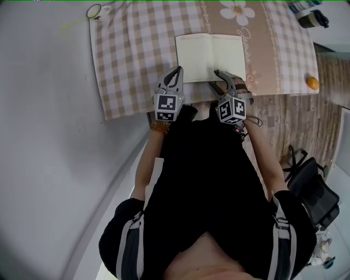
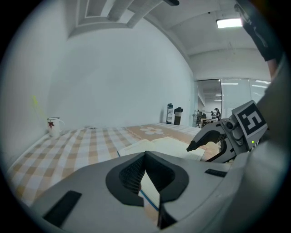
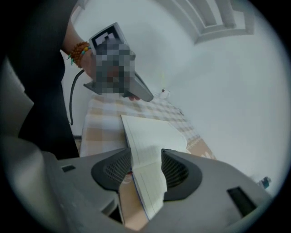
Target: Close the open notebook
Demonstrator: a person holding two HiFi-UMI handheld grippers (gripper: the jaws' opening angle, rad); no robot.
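The open notebook [image 1: 210, 57] lies flat with blank cream pages on the checked tablecloth [image 1: 136, 54], near the table's front edge. My left gripper [image 1: 176, 72] is shut and empty, its tips just off the notebook's near left corner. In the left gripper view its jaws [image 2: 146, 155] meet in front of the notebook [image 2: 163, 144]. My right gripper [image 1: 228, 83] stands open at the notebook's near right corner. In the right gripper view [image 3: 145, 160] the notebook's [image 3: 150, 136] corner shows between the spread jaws, with no pad pressing on it.
A white mug [image 1: 94, 11] stands at the table's far left corner and dark bottles [image 1: 313, 19] at the far right. A small orange thing [image 1: 312, 83] lies by the right edge. A white wall runs along the left, and an office chair [image 1: 309, 186] stands on the wooden floor at right.
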